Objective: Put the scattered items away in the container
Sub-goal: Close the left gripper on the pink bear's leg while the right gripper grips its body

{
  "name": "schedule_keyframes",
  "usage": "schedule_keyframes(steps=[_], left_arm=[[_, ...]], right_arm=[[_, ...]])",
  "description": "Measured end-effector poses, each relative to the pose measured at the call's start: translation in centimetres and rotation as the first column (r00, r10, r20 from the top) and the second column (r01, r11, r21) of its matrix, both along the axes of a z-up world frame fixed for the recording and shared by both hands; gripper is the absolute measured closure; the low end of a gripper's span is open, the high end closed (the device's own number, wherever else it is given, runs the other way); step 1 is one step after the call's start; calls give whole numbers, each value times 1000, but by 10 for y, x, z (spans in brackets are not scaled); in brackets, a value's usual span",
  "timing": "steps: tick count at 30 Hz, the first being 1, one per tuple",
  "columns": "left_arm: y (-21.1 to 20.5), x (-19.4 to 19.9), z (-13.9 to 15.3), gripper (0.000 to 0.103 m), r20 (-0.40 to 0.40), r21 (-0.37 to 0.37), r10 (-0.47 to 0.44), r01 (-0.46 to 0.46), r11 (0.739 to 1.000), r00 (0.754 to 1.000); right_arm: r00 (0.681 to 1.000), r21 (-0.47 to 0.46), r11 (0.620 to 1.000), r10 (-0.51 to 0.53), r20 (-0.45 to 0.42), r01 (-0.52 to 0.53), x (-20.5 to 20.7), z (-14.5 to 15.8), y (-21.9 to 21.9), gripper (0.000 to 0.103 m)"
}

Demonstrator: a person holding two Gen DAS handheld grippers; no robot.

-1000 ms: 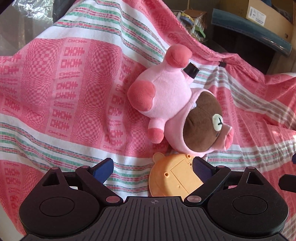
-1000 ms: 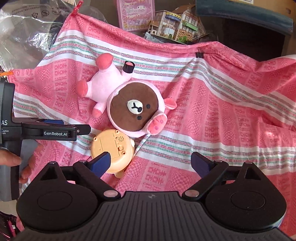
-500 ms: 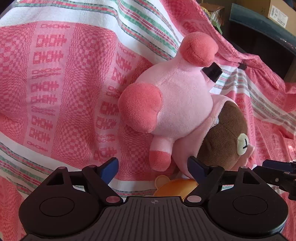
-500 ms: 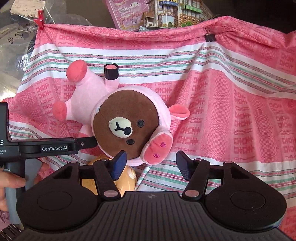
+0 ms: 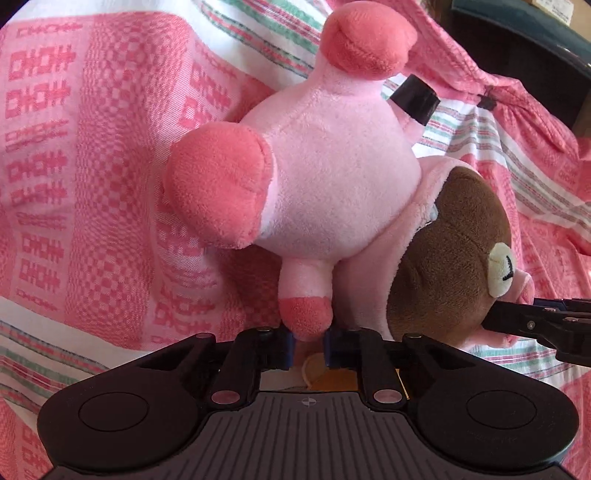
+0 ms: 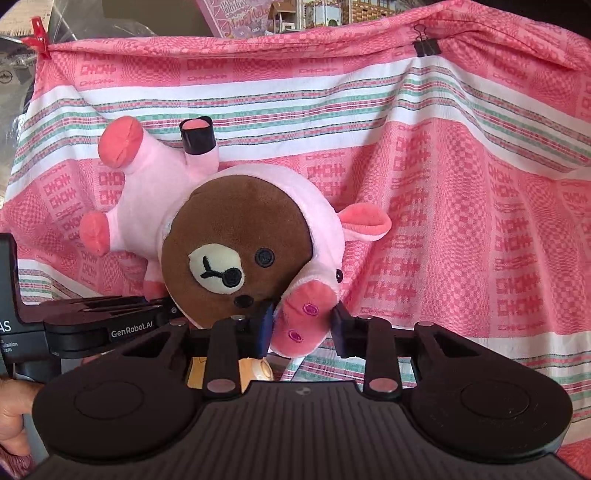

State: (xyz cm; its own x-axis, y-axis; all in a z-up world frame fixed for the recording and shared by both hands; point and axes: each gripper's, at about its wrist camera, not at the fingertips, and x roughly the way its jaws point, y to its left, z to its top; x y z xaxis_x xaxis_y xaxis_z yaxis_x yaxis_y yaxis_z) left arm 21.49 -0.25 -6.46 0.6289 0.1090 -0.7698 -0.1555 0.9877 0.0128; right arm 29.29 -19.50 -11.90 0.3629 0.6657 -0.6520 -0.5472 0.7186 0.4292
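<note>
A plush bear in a pink pig suit [image 5: 332, 177] lies upside down on the pink striped cloth [image 5: 81, 155]. My left gripper [image 5: 308, 345] is shut on the plush's small pink arm [image 5: 306, 314]. My right gripper [image 6: 301, 326] has its jaws closed around the pig snout of the hood [image 6: 301, 317]. The plush bear shows face-on in the right wrist view [image 6: 236, 254]. An orange toy [image 6: 255, 371] lies under the plush, mostly hidden; a sliver of it shows in the left wrist view [image 5: 332, 376].
The left gripper body [image 6: 96, 325] and a hand [image 6: 14, 406] sit at the left of the right wrist view. A black binder clip [image 6: 424, 46] pins the cloth. A card and paper houses [image 6: 280, 14] stand behind the cloth. No container is in view.
Both grippers moved in toward the plush and closed: the left on its arm, the right on the pig snout. The orange toy is now mostly hidden.
</note>
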Motion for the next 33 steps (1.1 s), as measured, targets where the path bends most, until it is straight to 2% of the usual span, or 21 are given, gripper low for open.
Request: schedule_keyframes(steps=[3,7,12,16,21,22,23,24,26,27,30,33], left_arm=[[-12,-6,9,95,26,33,-63,62,998,998],[-21,-16,21,100,41,18,-125,125,992,991],[-35,-36,27,100,22,-17,-228,228,973,973],[-61,-47,18,101,-8,-42,-311,310,950,951],[-99,-75,31,96,-22,-99,-423,419,903,906],[-106,-74,31,84,-24,-106,-437,432,895,899],[-109,-78,32,77,-27,-117,-445,439,891,895],[-110,-80,33,76,-29,-125,-443,436,891,896],[-110,-78,33,69,-44,-135,-432,423,896,901],[-109,-75,32,67,-54,-162,-432,419,894,900],[-112,-73,30,52,-67,-193,-433,414,890,899],[-120,-75,25,49,-86,-194,-448,426,884,890]], right_arm=[[1000,-37,999,-2,26,3,-9,6,-2,72],[999,-44,999,-24,24,25,-16,15,-19,74],[999,-68,997,-23,35,25,-41,26,-52,74],[999,-86,995,-44,-12,43,-67,22,-91,75],[996,-146,987,-77,-39,70,-105,19,-136,75],[994,-147,985,-95,-47,87,-108,17,-146,75],[991,-154,982,-120,-55,110,-109,15,-156,75],[988,-163,978,-144,-63,132,-111,14,-165,75],[983,-175,972,-171,-66,157,-114,13,-176,75],[982,-176,971,-176,-64,162,-116,13,-179,75],[980,-170,969,-189,-59,177,-118,13,-182,74],[979,-167,969,-196,-55,184,-117,11,-181,71]])
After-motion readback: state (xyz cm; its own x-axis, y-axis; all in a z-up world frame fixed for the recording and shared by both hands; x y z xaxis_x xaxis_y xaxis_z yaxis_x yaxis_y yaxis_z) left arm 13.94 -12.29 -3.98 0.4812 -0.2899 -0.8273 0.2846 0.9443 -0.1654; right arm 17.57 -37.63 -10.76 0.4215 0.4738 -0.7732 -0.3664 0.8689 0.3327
